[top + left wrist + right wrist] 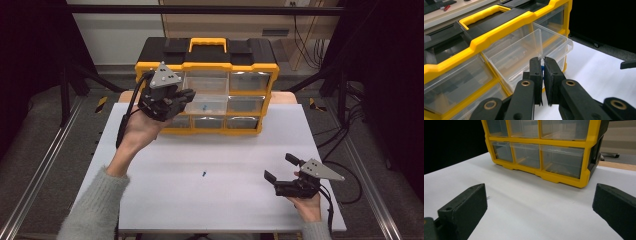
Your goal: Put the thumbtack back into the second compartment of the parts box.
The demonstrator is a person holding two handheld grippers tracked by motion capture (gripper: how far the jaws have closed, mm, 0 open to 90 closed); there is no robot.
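A yellow and black organizer (206, 62) with clear drawers stands at the back of the white table (225, 150). Its middle drawer (216, 104) is pulled out, with a small blue piece (205, 106) lying in it. My left gripper (190, 95) is raised at the left corner of that drawer (524, 50). In the left gripper view this gripper (543, 60) is shut on a small blue piece (543, 70) that shows in the slit between the jaws. Another small blue piece (204, 174) lies on the table. My right gripper (279, 166) rests open at the front right; in its own view the right gripper (540, 191) is empty.
The organizer (541, 147) has its other drawers closed. Black frame posts and rails (40, 150) run along both sides of the table. Cables (345, 135) hang off to the right. The person's sleeve (95, 210) comes in at the lower left.
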